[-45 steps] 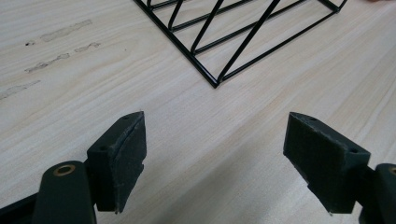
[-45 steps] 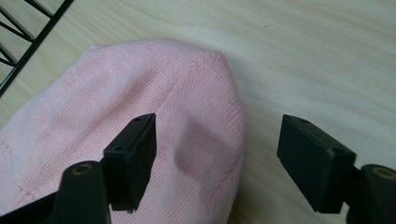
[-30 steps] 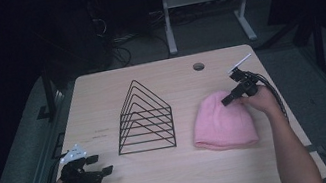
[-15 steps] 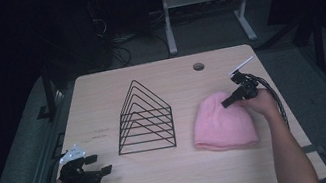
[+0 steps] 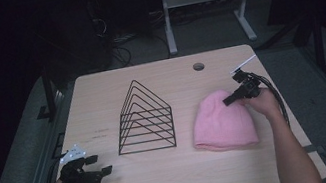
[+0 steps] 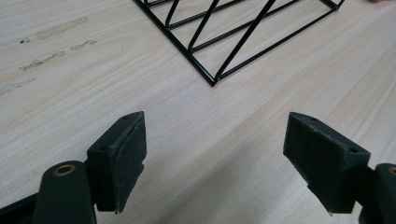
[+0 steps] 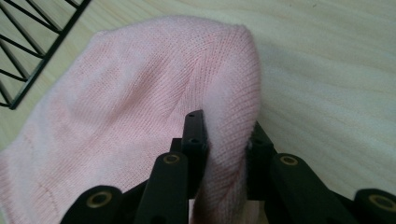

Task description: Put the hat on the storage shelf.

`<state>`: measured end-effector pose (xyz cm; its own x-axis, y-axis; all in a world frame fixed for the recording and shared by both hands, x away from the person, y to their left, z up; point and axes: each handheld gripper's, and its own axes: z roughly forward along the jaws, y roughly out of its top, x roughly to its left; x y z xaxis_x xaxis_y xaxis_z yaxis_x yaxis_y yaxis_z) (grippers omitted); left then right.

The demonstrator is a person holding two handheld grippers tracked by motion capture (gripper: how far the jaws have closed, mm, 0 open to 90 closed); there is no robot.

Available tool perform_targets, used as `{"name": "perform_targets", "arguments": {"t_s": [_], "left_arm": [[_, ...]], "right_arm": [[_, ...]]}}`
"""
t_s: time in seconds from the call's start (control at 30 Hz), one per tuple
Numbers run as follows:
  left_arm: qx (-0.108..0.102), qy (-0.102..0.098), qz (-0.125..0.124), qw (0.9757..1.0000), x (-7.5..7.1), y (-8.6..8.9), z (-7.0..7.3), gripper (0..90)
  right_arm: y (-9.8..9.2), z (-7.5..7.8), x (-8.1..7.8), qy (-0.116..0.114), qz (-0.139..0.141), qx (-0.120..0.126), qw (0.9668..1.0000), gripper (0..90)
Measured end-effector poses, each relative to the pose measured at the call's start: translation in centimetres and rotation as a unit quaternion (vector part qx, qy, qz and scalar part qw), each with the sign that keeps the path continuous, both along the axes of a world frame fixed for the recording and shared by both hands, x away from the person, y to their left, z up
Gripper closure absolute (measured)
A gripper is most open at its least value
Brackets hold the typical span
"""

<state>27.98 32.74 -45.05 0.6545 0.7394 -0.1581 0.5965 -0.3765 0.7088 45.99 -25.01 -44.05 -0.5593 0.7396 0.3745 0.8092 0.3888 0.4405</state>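
A pink knit hat (image 5: 222, 121) lies flat on the right half of the wooden table (image 5: 186, 178). My right gripper (image 5: 229, 100) is shut on the hat's far, rounded top; in the right gripper view a fold of the hat (image 7: 140, 107) is pinched between the two black jaws of my right gripper (image 7: 225, 140). My left gripper (image 5: 99, 164) rests near the table's front left corner, open and holding nothing. In the left gripper view its pads (image 6: 122, 156) stand wide apart over bare wood.
A black wire file rack (image 5: 144, 119) with triangular dividers stands mid-table, between the two grippers; its corner (image 6: 212, 79) lies ahead of the left jaws. A cable hole (image 5: 198, 66) sits at the back right. Desk legs and cables lie beyond the far edge.
The right gripper has shifted slightly toward the person with the hat's top in its jaws. The left gripper has stayed in place.
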Motion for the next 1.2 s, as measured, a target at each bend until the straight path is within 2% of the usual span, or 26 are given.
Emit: {"name": "perform_targets", "arguments": {"t_s": [0.33,0.5,0.63,0.8,0.9,1.0,1.2], "left_arm": [[-0.005,0.0,0.0,1.0,0.0,0.0,0.1,21.5],[-0.006,-0.003,0.002,1.0,0.0,0.3,0.3,21.5],[-0.01,-0.006,0.004,0.9999,0.0,0.6,0.6,21.6],[-0.008,-0.011,-0.004,0.9999,0.0,0.5,0.9,21.6],[-0.019,-0.01,-0.005,0.9998,0.2,0.3,1.2,21.6],[-0.019,-0.018,-0.012,0.9996,0.5,0.1,1.8,21.6],[-0.017,-0.016,-0.038,0.999,0.9,-0.5,2.9,21.7]], "right_arm": [[-0.4,1.8,-0.8,-0.021,0.002,0.03,0.9993,75.6],[-0.7,3.2,-1.3,-0.037,0.003,0.05,0.998,76.1],[-0.8,4.8,-1.9,-0.053,0.008,0.065,0.9964,76.4],[-0.7,6.4,-2.6,-0.072,0.017,0.075,0.9944,76.5],[-0.6,7.6,-3.2,-0.081,0.024,0.082,0.9931,76.5],[-0.4,9.0,-3.9,-0.098,0.032,0.085,0.991,76.7],[0.1,11.7,-5.1,-0.127,0.05,0.081,0.9873,76.8]]}}
